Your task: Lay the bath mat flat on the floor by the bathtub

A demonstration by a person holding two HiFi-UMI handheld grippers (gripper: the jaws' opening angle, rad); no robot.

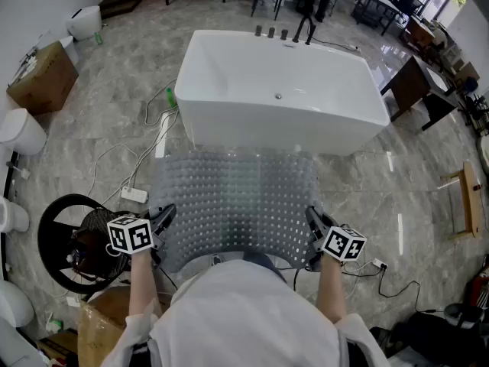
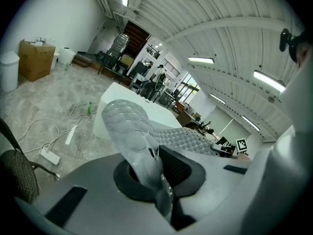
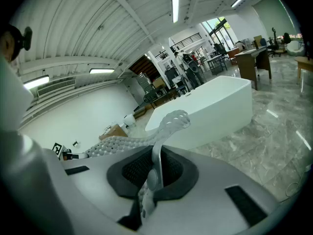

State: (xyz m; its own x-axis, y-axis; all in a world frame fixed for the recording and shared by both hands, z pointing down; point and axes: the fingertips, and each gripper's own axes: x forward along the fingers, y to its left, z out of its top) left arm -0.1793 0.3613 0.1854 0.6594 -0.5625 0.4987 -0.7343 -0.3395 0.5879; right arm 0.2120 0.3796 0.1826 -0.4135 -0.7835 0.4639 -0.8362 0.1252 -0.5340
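Note:
A translucent grey bath mat (image 1: 237,201) with rows of bumps hangs spread out in the air between my two grippers, in front of the white bathtub (image 1: 279,90). My left gripper (image 1: 163,222) is shut on the mat's near left corner, which curls up between its jaws as the bath mat (image 2: 132,131) in the left gripper view. At the near right corner, my right gripper (image 1: 315,222) is shut on the bath mat (image 3: 166,126). The bathtub (image 3: 210,111) stands beyond it. The mat's far edge reaches toward the tub's base.
White cables and a power strip (image 1: 134,195) lie on the marble floor left of the mat. A black fan (image 1: 72,239) and cardboard box (image 1: 42,75) stand at left. A wooden stool (image 1: 466,197) is at right, desks and chairs behind the tub.

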